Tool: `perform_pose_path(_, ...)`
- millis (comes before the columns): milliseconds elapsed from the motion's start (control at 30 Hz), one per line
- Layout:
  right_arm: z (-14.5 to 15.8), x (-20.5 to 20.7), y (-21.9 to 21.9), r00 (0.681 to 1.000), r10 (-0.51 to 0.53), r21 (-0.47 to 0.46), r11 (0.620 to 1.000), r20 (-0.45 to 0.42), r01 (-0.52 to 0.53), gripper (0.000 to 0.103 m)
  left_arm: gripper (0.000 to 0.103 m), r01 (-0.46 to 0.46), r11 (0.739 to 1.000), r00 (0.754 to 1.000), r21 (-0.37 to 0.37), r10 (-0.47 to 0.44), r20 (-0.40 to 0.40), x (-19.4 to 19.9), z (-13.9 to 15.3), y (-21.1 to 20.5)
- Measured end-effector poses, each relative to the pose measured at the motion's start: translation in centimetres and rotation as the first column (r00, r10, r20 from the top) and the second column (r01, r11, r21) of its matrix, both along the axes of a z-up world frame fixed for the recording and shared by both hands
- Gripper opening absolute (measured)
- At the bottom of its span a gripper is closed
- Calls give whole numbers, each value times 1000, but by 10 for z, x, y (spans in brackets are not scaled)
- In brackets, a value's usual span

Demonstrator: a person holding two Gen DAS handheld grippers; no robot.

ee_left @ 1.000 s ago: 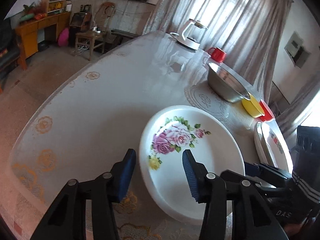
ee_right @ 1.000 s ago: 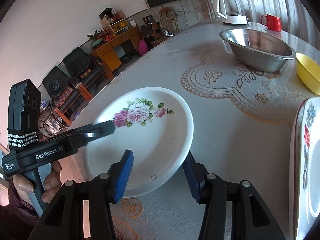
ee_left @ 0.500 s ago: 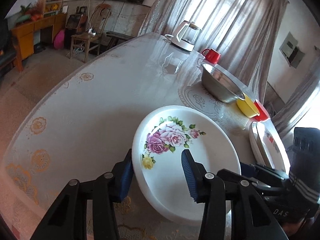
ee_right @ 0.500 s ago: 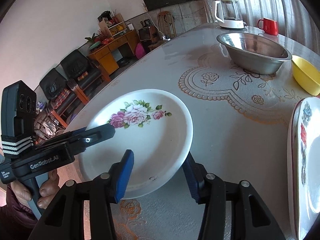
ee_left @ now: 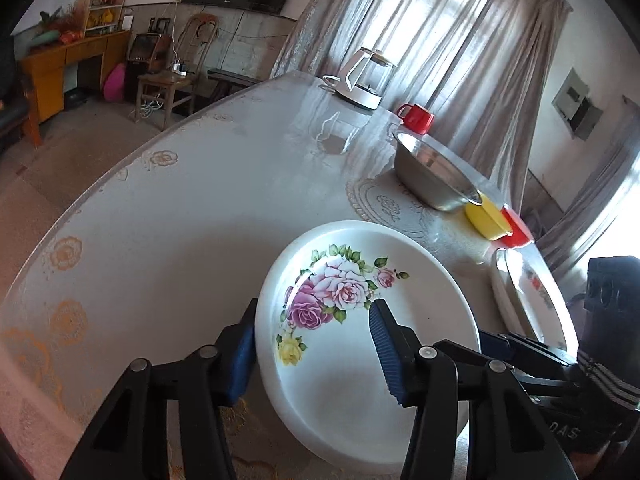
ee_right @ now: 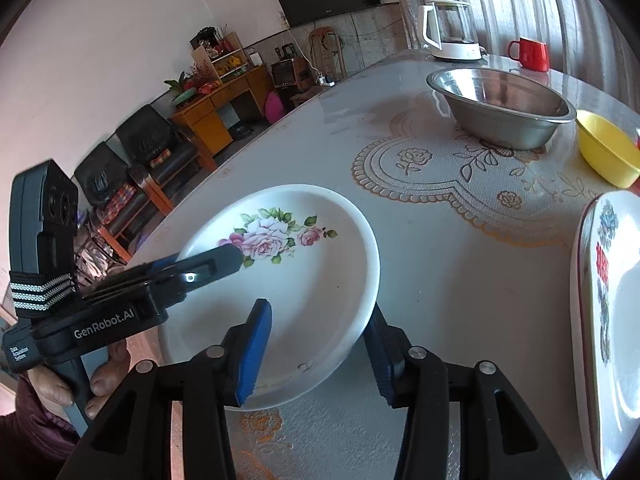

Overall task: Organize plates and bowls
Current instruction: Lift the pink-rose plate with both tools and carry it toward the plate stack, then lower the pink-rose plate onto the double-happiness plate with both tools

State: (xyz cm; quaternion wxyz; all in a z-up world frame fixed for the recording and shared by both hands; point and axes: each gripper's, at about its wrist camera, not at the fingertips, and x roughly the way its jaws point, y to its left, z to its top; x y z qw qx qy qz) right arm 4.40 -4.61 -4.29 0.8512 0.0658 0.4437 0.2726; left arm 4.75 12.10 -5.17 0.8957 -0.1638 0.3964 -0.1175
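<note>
The round white plate with a pink rose print (ee_left: 360, 344) sits near the table's front edge, tilted, its right rim raised off the lace-patterned glass-topped table (ee_right: 460, 240).

The left gripper (ee_left: 316, 344) straddles the plate's left rim: 1 blue pad is outside and below the rim, the other above the plate face. Its jaws are opening, with the rim between them; pad contact cannot be confirmed, because the plate hides the outer pad's face.

The right gripper (ee_right: 320, 348) straddles the near right rim. The right pad is partly hidden under the plate; whether the 2 pads press the rim cannot be determined.

The stack of flat white decorated plates (ee_right: 612, 320) at far right is cut off by the frame edge; the plate count is unreadable. The steel basin (ee_right: 500, 108) stands behind, with the yellow plastic bowl (ee_right: 608, 152) just beside it. A red bowl (ee_left: 516, 232) is mostly hidden behind the yellow one.
</note>
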Motion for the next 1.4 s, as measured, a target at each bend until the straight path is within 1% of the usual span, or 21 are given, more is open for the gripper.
perform_pose_path(100, 4, -3, -3, 1000, -7, 16, 1000, 8, 7, 47, 52, -5, 1000, 1000, -1, 5, 0, -2, 1, -3)
perform_pose_path(233, 8, -4, -6, 1000, -26, 20, 999, 16, 26, 47, 52, -19, 999, 1000, -29, 18, -21, 1, 0, -6)
perform_pose_path(300, 6, -2, -7, 999, -32, 1, 999, 7, 32, 47, 51, -24, 1000, 1000, 3, 24, -18, 2, -1, -13)
perform_pose_path(367, -2, 1, -2, 999, -32, -51, 998, -24, 31, 46, 51, -28, 996, 999, 82, 29, -13, 2, 0, -23)
perform_pose_path(400, -1, 0, -2, 999, -38, -54, 998, -2, 38, 46, 51, -26, 995, 1000, 98, 28, -14, 2, -1, -24)
perform_pose_path(500, -1, 0, -4, 999, -32, -49, 998, -6, 31, 46, 52, -16, 997, 1000, 73, 17, -14, 0, -2, -18)
perform_pose_path(600, -3, 1, -7, 1000, -24, -30, 999, -6, 24, 46, 52, -7, 997, 1000, 74, 7, -3, -6, -3, -18)
perform_pose_path(667, -2, -1, -6, 1000, -24, -30, 999, -2, 24, 47, 55, -28, 997, 1000, 68, 28, 3, -10, -3, -22)
perform_pose_path(733, -2, -1, -7, 999, -41, -26, 999, -7, 41, 47, 55, -44, 998, 999, 47, 44, -5, -11, -3, -23)
perform_pose_path(800, -2, -2, -8, 998, -60, -26, 998, -14, 60, 47, 55, -38, 999, 999, 17, 39, -11, -10, -2, -24)
perform_pose_path(867, -1, -2, -13, 997, -80, -13, 997, -18, 80, 47, 55, -43, 999, 999, 8, 43, -17, -8, -1, -27)
perform_pose_path(933, 1, -1, -17, 995, -99, 4, 995, -21, 99, 47, 55, -45, 999, 999, 1, 45, -9, -7, 2, -32)
perform_pose_path(1067, 10, -5, -26, 991, -137, 15, 990, 0, 137, 47, 55, -37, 999, 999, -10, 37, 25, -4, 15, -41)
perform_pose_path(1267, 26, -8, -44, 982, -184, 43, 982, 48, 182, 47, 55, 10, 1000, 998, -16, -9, 64, 5, 30, -60)
perform_pose_path(1400, 33, -13, -64, 970, -233, 58, 972, 64, 229, 47, 55, 70, 997, 993, -12, -69, 91, 10, 42, -82)
